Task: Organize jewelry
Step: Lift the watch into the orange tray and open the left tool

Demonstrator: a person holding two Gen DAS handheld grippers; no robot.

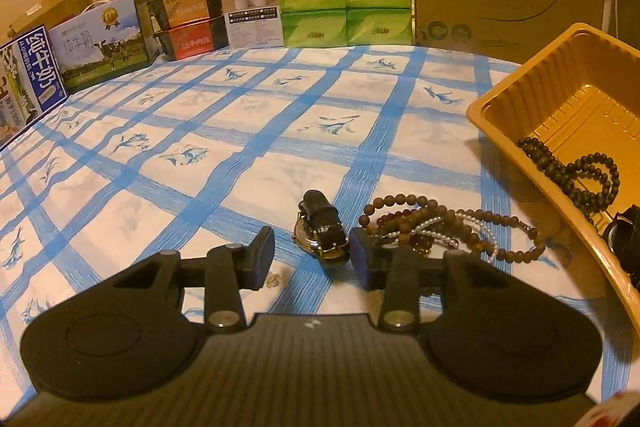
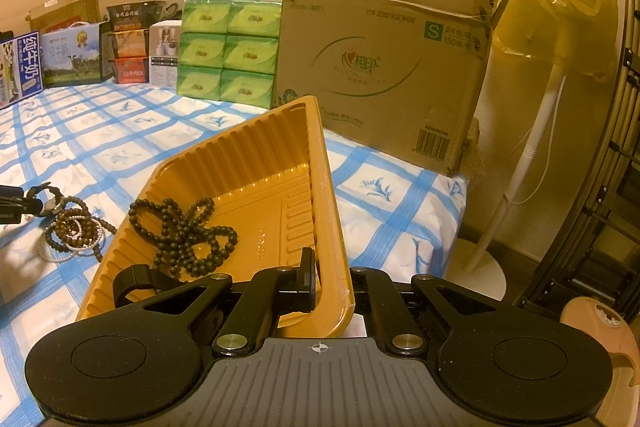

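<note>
The counter [image 1: 248, 131], under a blue-checked cloth, carries a tilted yellow tray [image 2: 248, 163] whose near wall the right hand-held gripper [image 2: 332, 287] clamps between its fingers; dark beads [image 2: 188, 231] lie inside. The left hand-held gripper [image 1: 312, 263] stands open, a wristwatch [image 1: 324, 227] between its fingertips. Just right of the watch lies a tangle of brown and pearl bead strings [image 1: 436, 227], beside the tray.
</note>
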